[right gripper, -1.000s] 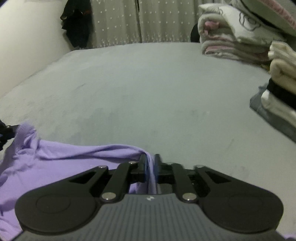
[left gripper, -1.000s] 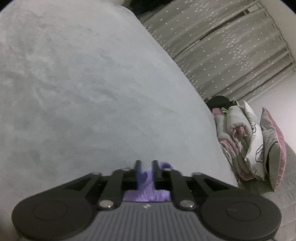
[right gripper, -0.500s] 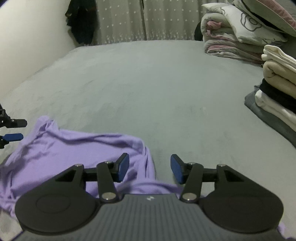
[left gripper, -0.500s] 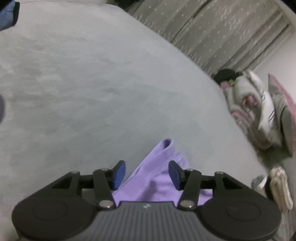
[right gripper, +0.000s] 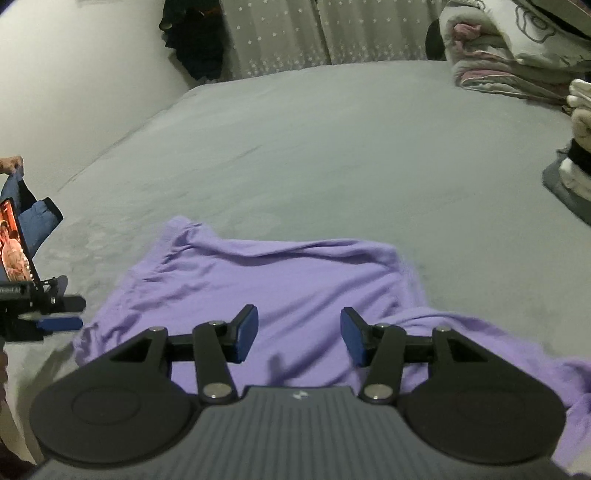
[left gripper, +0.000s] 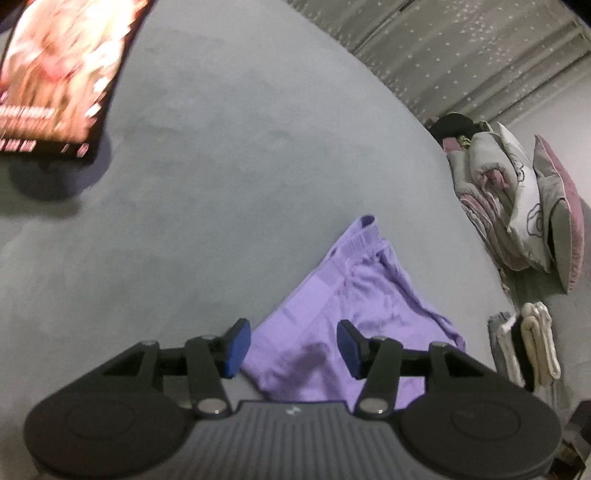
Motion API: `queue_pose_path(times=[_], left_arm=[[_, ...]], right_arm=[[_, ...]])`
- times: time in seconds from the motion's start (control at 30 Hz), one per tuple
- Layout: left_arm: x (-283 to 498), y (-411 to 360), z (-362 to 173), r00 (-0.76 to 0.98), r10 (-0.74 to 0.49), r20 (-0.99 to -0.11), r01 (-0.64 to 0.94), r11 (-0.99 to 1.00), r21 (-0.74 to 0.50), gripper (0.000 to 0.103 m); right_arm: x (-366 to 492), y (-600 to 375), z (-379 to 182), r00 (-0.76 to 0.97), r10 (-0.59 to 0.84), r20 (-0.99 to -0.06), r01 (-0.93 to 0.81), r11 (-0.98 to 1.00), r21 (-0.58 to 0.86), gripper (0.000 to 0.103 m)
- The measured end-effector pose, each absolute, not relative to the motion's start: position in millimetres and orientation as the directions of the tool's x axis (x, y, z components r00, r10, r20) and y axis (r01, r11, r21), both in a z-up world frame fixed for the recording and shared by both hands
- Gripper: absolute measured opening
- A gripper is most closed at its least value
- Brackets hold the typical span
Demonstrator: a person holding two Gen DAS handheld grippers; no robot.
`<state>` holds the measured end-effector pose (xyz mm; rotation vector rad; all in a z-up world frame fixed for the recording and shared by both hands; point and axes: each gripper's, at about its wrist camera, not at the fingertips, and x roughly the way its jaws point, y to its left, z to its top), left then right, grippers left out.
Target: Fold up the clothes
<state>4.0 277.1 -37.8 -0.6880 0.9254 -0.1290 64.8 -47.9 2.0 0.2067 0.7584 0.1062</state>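
Left wrist view, left gripper (left gripper: 291, 345): the jaws are seen parted, blue pads clear of the cloth, nothing pinched between them.
Left wrist view, purple garment (left gripper: 354, 295): it is laid on the grey bed cover (left gripper: 221, 184), its ribbed hem pointing away from the camera, the near part passing under the parted fingers.
Left wrist view only: a lit phone screen (left gripper: 55, 77) is caught, blurred, at the upper left edge; what is on it cannot be made out.
Left wrist view, far right: folded bedding (left gripper: 517, 199) is stacked beside a small pile of folded clothes (left gripper: 532, 343).
Right wrist view, right gripper (right gripper: 299, 334): the jaws are held apart here too, released, with only loose cloth lying below the gap.
Right wrist view only: the garment (right gripper: 280, 280) is shown spread wide and wrinkled across the cover, one corner trailing off at the lower right.
Right wrist view, left edge: the other gripper (right gripper: 59, 314) is glimpsed beside the garment's edge, a phone mounted above it.
Right wrist view, background: starred curtains (right gripper: 288, 33) are seen hanging behind the bed.
Containers: not made out in either view.
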Motion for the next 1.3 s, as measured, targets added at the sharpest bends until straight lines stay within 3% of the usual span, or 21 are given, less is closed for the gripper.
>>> queue_pose_path(times=[0.2,0.4,0.5,0.67,0.9,1.03,1.3], left_arm=[[-13.3,294.9,-50.6,0.6,-0.409,-0.687,-0.211,0.748,-0.63,0.052],[-11.3,300.2,-66.6,0.625,-0.465,-0.628,-0.225,0.662,-0.715,0.039],[-9.9,292.7,-70.0,0.626,-0.469,-0.622,-0.218,0.661,-0.718,0.039],[-7.8,281.4,-70.4,0.641,-0.434,-0.633,-0.207,0.696,-0.687,0.029],[-15.7,283.5,-70.8,0.66,-0.418,-0.624,-0.214,0.692,-0.69,0.025],[-18.1,285.9,-74.0,0.665,-0.432,-0.609,-0.192,0.689,-0.699,0.012],[-23.4,282.7,-67.8,0.689,-0.42,-0.591,-0.147,0.717,-0.681,0.006]], right_arm=[[90.6,5.8,15.5,0.684,0.247,-0.686,-0.071,0.959,0.274,0.054],[136.2,55.9,24.9,0.639,0.304,-0.707,-0.095,0.943,0.32,0.049],[159.6,74.1,23.3,0.611,0.316,-0.726,-0.069,0.935,0.348,0.049],[194.5,92.7,14.4,0.582,0.271,-0.767,0.028,0.936,0.352,0.049],[230.4,117.0,0.6,0.541,0.156,-0.827,0.11,0.961,0.253,0.049],[242.7,129.3,-10.7,0.502,0.067,-0.862,0.122,0.982,0.147,0.049],[251.2,141.2,-25.2,0.5,-0.088,-0.862,0.093,0.995,-0.047,0.02]])
